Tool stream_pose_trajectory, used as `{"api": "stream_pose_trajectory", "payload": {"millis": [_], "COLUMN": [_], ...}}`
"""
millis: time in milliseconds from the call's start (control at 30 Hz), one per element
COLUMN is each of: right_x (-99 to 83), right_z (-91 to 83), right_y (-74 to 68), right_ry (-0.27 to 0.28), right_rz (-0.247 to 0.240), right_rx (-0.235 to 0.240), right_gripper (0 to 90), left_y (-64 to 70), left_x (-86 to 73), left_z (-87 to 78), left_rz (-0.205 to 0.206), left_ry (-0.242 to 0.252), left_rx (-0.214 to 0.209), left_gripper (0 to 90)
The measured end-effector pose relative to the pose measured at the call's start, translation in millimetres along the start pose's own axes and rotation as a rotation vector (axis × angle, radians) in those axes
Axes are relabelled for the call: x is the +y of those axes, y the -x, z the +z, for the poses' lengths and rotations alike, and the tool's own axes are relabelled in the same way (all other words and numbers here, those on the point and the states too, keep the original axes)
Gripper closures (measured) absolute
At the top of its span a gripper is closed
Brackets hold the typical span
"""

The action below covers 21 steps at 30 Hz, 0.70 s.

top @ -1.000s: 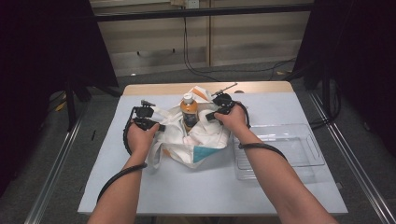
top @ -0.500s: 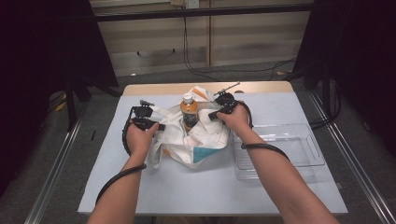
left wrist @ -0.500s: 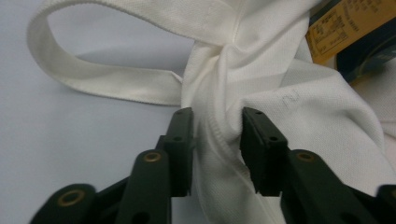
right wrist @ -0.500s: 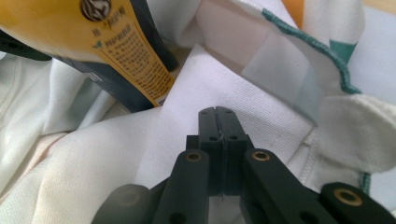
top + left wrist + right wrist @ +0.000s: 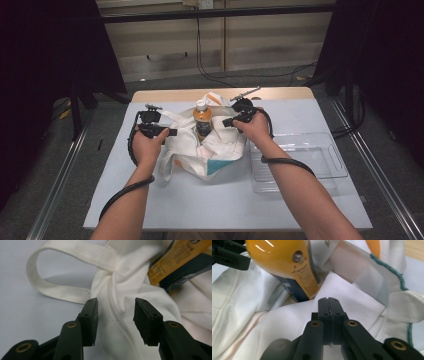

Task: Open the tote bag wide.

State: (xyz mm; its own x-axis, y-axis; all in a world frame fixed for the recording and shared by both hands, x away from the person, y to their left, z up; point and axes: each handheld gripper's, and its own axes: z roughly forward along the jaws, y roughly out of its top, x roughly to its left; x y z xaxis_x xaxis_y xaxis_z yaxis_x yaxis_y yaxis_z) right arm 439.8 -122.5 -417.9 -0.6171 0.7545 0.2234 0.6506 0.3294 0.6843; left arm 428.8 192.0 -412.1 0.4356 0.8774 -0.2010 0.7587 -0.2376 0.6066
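While the bottle [image 5: 202, 120] stands in the tote bag [image 5: 220, 152], the right gripper [image 5: 329, 305] is clenched, possibly pinching cloth. With jaws spread, the left gripper [image 5: 115, 315] straddles the bag's hem; whatever grasp comes next is not yet made.

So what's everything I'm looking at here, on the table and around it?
Cloth bag: one, white with teal and orange patches, table centre, crumpled.
Bottle: one, orange drink, white cap, upright inside the bag.
Plastic tray: one, clear, right of the bag.
Table: one, pale grey top.
Left gripper: black, fingers open, astride the bag's edge near its strap.
Right gripper: black, fingers closed against the bag's cloth.
Forearms: two, bare.
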Motion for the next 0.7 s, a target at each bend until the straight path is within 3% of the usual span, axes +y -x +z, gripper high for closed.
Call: {"api": "stream_pose_trajectory", "payload": {"millis": [233,700], "right_x": [-7.2,-24.3], "right_z": [-10.0,-34.7], "right_y": [-9.9,-14.1], "right_ry": [0.002,0.011], "right_rz": [-0.012,-0.011], "right_rx": [0.008,0.011], "right_gripper": [89.9,90.0], "left_y": [7.5,11.2], "left_x": [-0.3,-4.2], "left_z": [-5.4,-13.9], "left_rz": [0.012,0.025], "left_ry": [0.014,0.015], "left_rx": [0.007,0.019], "left_gripper": [54.7,54.8]}}
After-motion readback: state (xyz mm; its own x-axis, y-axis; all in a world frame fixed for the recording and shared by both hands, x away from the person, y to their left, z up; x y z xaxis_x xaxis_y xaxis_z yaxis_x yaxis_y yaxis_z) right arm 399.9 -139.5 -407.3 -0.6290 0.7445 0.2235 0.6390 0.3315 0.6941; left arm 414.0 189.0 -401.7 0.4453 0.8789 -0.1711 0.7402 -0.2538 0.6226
